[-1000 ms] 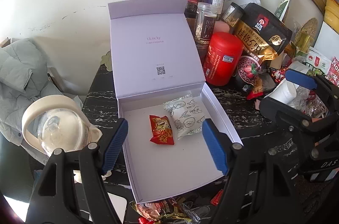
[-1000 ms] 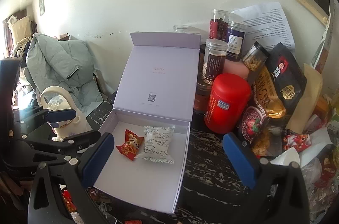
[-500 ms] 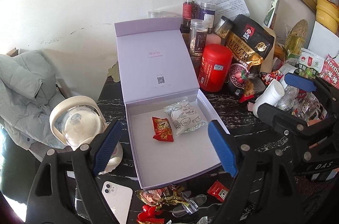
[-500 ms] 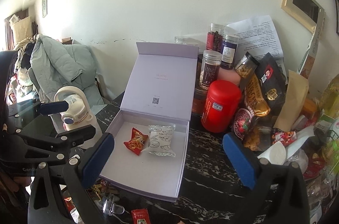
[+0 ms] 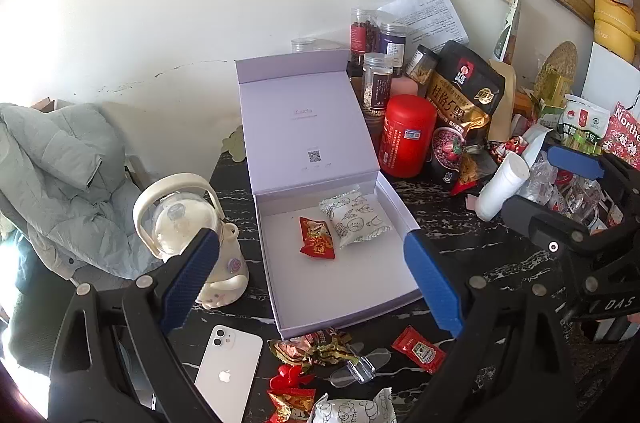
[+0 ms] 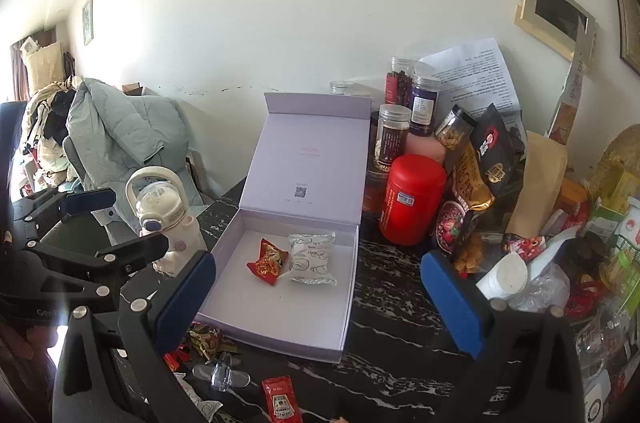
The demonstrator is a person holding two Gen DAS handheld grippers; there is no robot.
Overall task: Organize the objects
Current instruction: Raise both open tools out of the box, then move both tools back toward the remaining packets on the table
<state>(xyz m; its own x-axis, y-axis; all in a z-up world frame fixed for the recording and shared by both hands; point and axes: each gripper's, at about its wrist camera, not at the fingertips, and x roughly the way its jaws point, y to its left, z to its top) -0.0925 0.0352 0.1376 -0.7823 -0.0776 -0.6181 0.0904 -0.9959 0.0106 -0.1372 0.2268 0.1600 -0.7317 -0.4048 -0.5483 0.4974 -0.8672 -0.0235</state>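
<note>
Lilac box (image 5: pixel 332 275) sits open on the black marbled table (image 5: pixel 472 235), lid (image 5: pixel 304 119) standing up at the back toward the wall. Inside, on the white floor near the back: red candy wrapper (image 5: pixel 316 237) and white printed snack pack (image 5: pixel 354 219), touching edge to edge, candy on the left. Rest of the box floor is bare. Loose items on the table just in front of the box: ketchup sachet (image 5: pixel 418 349), crumpled gold-red wrappers (image 5: pixel 316 345), clear plastic clip (image 5: pixel 360 369), small red wrappers (image 5: pixel 290 389), a second white printed pack (image 5: pixel 352 409) at the bottom edge, white phone (image 5: pixel 228 371) face down to the left. Cream bottle with loop handle (image 5: pixel 188 219) stands just left of the box. Red canister (image 5: pixel 406 135) stands right of the lid, with clear jars (image 5: pixel 378 85) and a black-gold snack bag (image 5: pixel 460 111) behind and beside it. Left gripper (image 5: pixel 310 287) is above the box's front half, jaws have just been opening, blue pads (image 5: pixel 190 279) now spread wide, nothing between them but the box below, no contact. Right gripper (image 6: pixel 316 299) also hangs over the box front, pads (image 6: pixel 452 305) spread wide, holding nothing. Green padded jacket (image 5: pixel 60 175) lies on a chair at far left.
</note>
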